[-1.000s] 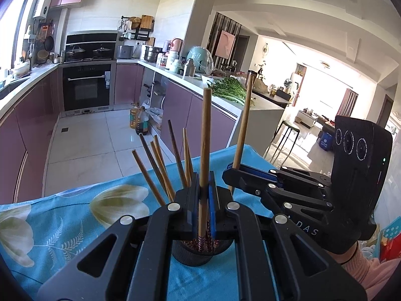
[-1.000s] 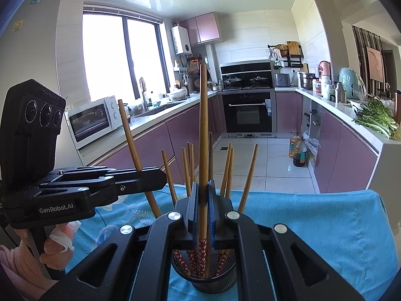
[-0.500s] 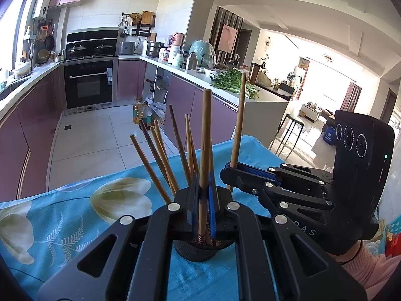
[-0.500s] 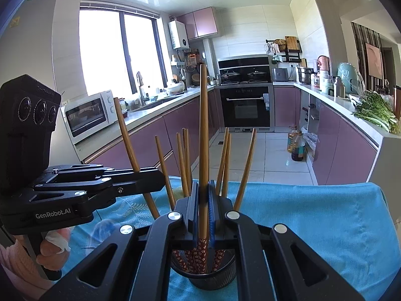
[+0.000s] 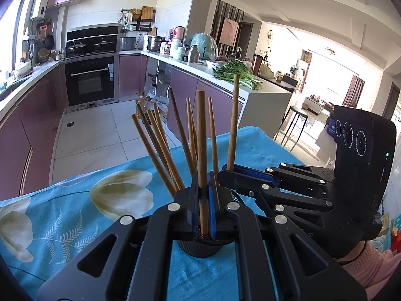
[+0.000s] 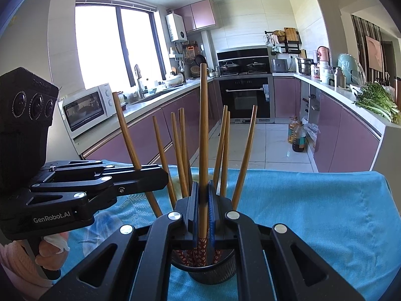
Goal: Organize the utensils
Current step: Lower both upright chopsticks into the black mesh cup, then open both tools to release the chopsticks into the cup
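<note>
Nearly done: my left tongs [image 5: 206,195] and right tongs [image 6: 203,198] each pinch one chopstick [image 5: 201,135] over the black holder [image 6: 213,272], where the others already stand.

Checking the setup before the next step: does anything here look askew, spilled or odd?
Nothing is spilled or damaged. The black holder stands upright on the blue cloth, its loose chopsticks fanned out unevenly. Each gripper, left and right, is shut on one chopstick above the holder.
</note>
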`<state>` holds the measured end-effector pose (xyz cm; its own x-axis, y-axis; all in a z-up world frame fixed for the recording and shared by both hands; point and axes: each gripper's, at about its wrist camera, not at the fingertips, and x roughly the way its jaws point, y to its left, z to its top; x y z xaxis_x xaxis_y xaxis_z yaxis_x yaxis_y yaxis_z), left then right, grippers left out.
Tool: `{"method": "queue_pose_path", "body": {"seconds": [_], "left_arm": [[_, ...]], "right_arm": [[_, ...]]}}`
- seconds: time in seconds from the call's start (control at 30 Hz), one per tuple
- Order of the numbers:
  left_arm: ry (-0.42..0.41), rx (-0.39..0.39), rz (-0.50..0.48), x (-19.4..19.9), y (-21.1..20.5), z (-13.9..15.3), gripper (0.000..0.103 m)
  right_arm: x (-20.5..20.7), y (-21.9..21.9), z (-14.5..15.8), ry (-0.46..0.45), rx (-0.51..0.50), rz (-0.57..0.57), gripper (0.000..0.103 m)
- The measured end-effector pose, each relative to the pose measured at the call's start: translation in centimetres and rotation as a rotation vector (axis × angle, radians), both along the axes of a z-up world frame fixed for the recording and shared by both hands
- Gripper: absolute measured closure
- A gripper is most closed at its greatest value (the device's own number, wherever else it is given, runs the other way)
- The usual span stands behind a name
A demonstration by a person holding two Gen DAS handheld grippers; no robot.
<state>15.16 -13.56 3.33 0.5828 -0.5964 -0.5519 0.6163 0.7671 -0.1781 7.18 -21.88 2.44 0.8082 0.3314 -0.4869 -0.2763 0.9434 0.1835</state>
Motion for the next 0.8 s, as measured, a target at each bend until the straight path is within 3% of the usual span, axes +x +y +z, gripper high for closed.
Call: {"method": "queue_pose_path", "body": {"seconds": [0.8], "left_arm": [[0.041, 0.025, 0.035, 2.3, 0.0, -2.3, 0.095]], "right_arm": [[1.3, -0.4, -0.9, 0.028, 0.011, -0.011, 0.097]]}}
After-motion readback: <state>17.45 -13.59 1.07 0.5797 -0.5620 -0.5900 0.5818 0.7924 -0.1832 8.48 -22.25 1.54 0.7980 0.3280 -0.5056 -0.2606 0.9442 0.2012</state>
